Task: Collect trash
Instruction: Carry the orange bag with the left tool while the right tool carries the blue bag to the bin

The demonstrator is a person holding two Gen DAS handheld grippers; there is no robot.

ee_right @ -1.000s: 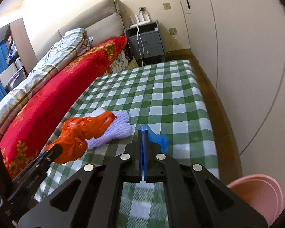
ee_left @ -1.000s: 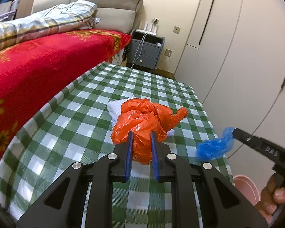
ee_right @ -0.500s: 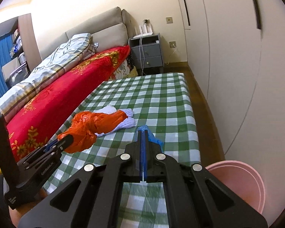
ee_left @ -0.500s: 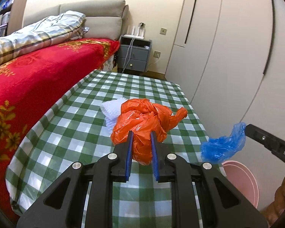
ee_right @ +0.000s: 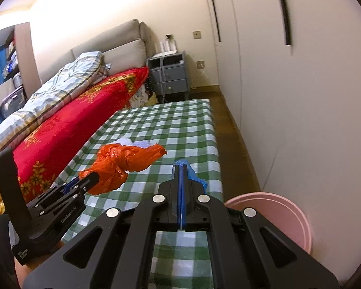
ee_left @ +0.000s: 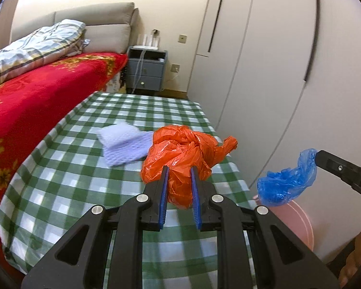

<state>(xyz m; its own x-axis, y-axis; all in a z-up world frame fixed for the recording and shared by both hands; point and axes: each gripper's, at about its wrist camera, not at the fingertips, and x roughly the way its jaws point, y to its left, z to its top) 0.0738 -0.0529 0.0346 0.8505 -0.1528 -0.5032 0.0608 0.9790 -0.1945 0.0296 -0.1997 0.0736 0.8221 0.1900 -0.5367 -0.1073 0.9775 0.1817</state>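
My left gripper (ee_left: 179,171) is shut on a crumpled orange plastic bag (ee_left: 184,151) and holds it above the green checked table (ee_left: 67,178). The bag also shows in the right wrist view (ee_right: 122,162), gripped by the left gripper (ee_right: 89,178). My right gripper (ee_right: 181,168) is shut on a blue plastic bag (ee_right: 198,179); in the left wrist view that blue bag (ee_left: 287,183) hangs from the right gripper (ee_left: 319,155) past the table's right edge, above a pink bin (ee_left: 298,226). A white foam net (ee_left: 122,144) lies on the table.
The pink bin (ee_right: 276,212) stands on the floor between the table's right edge and the white wardrobe (ee_right: 300,96). A bed with a red blanket (ee_left: 31,101) runs along the table's left side. A grey nightstand (ee_left: 145,72) stands at the far end.
Both grippers have lifted and pulled back with their bags. The orange bag has come off the foam net. The blue bag has moved right, out over the pink bin.
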